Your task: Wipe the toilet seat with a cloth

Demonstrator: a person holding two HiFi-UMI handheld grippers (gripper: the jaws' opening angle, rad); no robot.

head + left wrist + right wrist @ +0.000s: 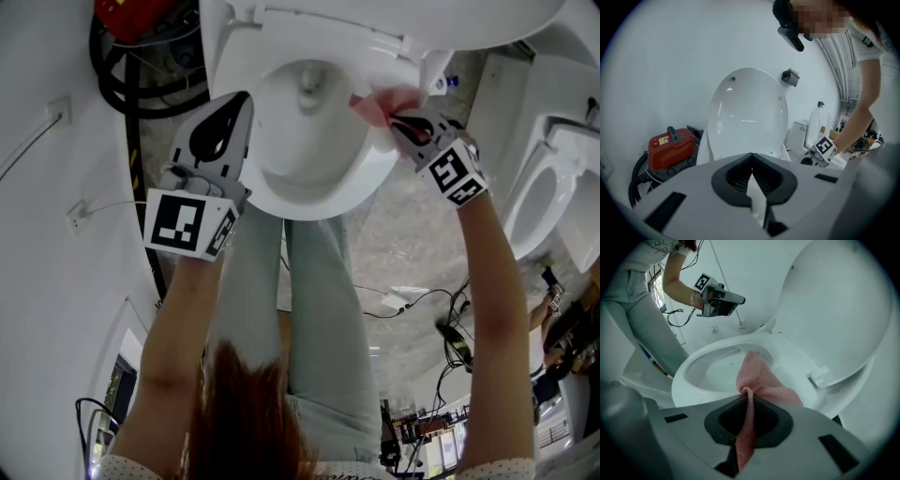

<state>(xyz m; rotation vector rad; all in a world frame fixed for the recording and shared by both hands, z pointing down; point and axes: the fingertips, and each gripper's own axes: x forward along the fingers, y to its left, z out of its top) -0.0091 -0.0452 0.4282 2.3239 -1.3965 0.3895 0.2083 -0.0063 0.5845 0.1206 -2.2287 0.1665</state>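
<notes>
A red canister (pixel 141 17) with a black hose (pixel 117 80) sits against the wall left of the toilet. A second toilet (pixel 553 187) stands to the right, and cables (pixel 412 300) trail over the floor behind me. The lid (pixel 839 310) is raised, so nothing covers the seat (pixel 787 357).

Only the left gripper view shows the lid's full inner face and the canister's handle. Only the right gripper view shows the cloth (pixel 761 380) spread out on the seat. The head view shows both tools flanking the bowl.

My right tool (pixel 747 397) is clamped on a bunched fold of the pink cloth, and the rest drapes over the seat's right rear, near the hinge. My left tool (pixel 751 171) has its tips pressed together on nothing and is held over the seat's left side without touching it.
</notes>
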